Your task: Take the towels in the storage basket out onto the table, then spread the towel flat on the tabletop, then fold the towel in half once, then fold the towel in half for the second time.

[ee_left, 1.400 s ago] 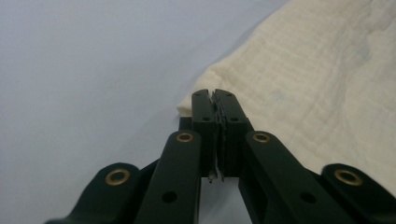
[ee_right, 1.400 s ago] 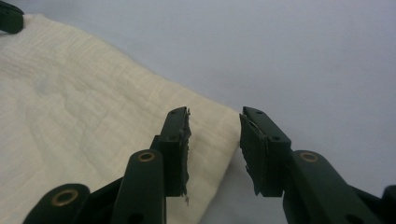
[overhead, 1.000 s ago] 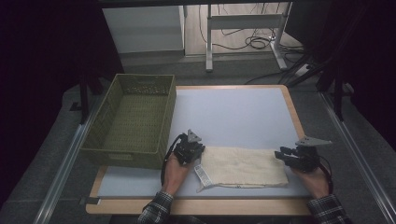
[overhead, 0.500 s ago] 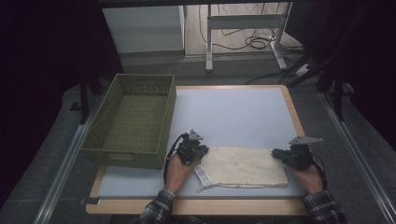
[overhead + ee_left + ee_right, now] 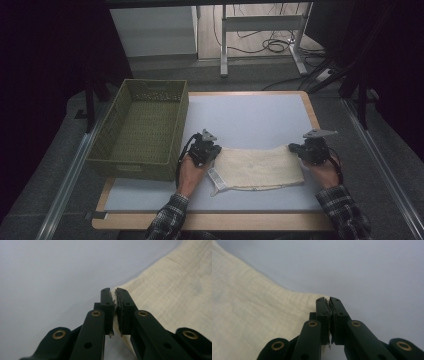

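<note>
Right next to the green basket [image 5: 140,127], on its right side, a cream cloth [image 5: 257,167] lies flat on the counter [image 5: 250,115], with a white label at the corner nearest the person. Both grippers have just been closing, and each one's got fabric between its fingers now: the left gripper [image 5: 114,296] is clamped on the cloth corner closest to the basket, and the right gripper [image 5: 329,303] is pinched on the far corner at the opposite end from the basket.

My guess is it's the start of a fold or a lift. Thing that worries me: both grips look like they're only on the very edge of the fabric, so a quick pull could pop a corner out. If the hands don't rise evenly, the cloth could sag or bunch, and the left one could clip the basket wall.
</note>
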Demonstrator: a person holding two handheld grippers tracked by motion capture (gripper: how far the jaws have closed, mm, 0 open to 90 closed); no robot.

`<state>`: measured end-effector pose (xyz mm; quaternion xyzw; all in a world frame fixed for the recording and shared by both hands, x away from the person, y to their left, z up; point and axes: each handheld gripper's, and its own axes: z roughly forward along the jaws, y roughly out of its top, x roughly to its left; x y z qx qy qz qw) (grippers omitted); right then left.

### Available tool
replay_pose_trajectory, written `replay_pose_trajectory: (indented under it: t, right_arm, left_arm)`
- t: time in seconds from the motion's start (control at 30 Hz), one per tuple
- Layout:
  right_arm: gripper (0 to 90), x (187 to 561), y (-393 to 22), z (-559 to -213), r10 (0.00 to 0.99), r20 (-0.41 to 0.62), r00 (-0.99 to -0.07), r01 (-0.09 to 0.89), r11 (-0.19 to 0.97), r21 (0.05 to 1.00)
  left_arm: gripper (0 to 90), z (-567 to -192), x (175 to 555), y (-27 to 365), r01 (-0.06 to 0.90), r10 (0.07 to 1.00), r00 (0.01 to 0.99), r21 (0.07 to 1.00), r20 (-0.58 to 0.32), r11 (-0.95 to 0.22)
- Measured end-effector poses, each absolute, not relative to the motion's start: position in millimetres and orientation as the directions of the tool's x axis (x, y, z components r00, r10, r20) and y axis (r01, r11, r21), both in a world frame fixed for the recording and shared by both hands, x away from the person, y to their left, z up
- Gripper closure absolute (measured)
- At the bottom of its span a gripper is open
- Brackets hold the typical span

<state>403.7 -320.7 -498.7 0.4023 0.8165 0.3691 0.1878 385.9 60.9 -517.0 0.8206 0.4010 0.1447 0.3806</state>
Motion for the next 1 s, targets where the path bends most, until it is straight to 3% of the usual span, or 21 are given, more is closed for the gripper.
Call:
replay_pose_trajectory:
  t: [0.17,0.23,0.27,0.3,0.33,0.5,0.73,0.83,1.0]
  right_arm:
    - [85.5,426.0,-315.9,-509.7,0.803,0.01,-0.595,0.554,0.401,0.73]
    - [83.3,431.2,-316.4,-517.0,0.807,0.037,-0.59,0.573,0.386,0.723]
    - [83.3,431.2,-316.4,-517.0,0.807,0.037,-0.59,0.573,0.386,0.723]
    - [78.7,430.3,-318.7,-515.7,0.809,0.051,-0.585,0.574,0.369,0.731]
    - [78.7,430.3,-318.7,-515.7,0.809,0.051,-0.585,0.574,0.369,0.731]
    - [63.8,421.0,-321.3,-504.4,0.809,0.062,-0.585,0.561,0.348,0.751]
    - [53.8,406.0,-311.0,-497.8,0.772,0.057,-0.633,0.536,0.384,0.752]
    - [49.9,399.3,-304.1,-496.8,0.752,0.069,-0.656,0.534,0.397,0.746]
    - [45.2,389.4,-292.3,-497.2,0.721,0.083,-0.688,0.529,0.42,0.738]
  left_arm:
    - [83.3,-526.0,391.5,62.3,0.568,0.779,0.624,0.721,-0.065,-0.396]
    - [73.5,-528.1,392.4,63.7,0.564,0.777,0.625,0.728,-0.069,-0.389]
    - [73.5,-528.3,392.6,64.2,0.558,0.776,0.627,0.735,-0.068,-0.386]
    - [64.9,-527.8,394.1,64.6,0.551,0.783,0.62,0.742,-0.057,-0.382]
    - [61.9,-527.8,394.1,64.6,0.551,0.783,0.62,0.742,-0.057,-0.382]
    - [53.4,-533.9,398.2,59.7,0.535,0.789,0.614,0.73,0.009,-0.425]
    - [40.6,-540.5,399.2,62.9,0.514,0.793,0.609,0.752,0.018,-0.412]
    - [37.0,-542.2,403.5,67.6,0.551,0.803,0.595,0.746,-0.038,-0.374]
    - [35.6,-542.7,405.4,69.4,0.563,0.802,0.594,0.741,-0.056,-0.365]
